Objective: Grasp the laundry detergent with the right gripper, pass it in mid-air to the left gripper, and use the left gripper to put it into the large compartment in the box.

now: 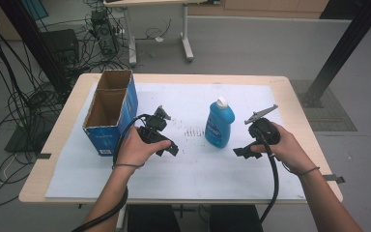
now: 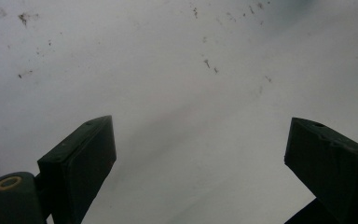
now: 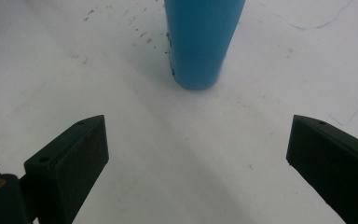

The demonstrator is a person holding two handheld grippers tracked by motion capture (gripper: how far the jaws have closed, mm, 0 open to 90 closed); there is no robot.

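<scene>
The blue plastic bottle with a white cap (image 1: 219, 123) is standing upright near the middle of the white paper sheet (image 1: 198, 169) that is covering the light wooden table (image 1: 299, 92), between the two grippers and touched by neither. The right gripper (image 1: 242, 152) is sitting low, just beside the bottle on its right, and in the right gripper view its jaws are spread wide with nothing between them while the bottle's lower body (image 3: 199, 44) is rising straight ahead of the gap. This looks like the approach before a grasp: the right gripper is lining up on the bottle but is not yet reaching around it. The next move is probably calling for a forward slide, keeping the bottle centred between the jaws, then a closing squeeze on the lower body, gentle enough not to tip it.

The left gripper (image 1: 166, 147) is hovering to the bottle's left, also released and holding nothing; the left gripper view is showing its parted jaws over bare, speckled paper, though that view is blurred and tells little more. Farther left, an open cardboard box with blue printed sides (image 1: 110, 113) is standing at the sheet's edge, well apart from the bottle; it may be where the bottle is headed.
</scene>
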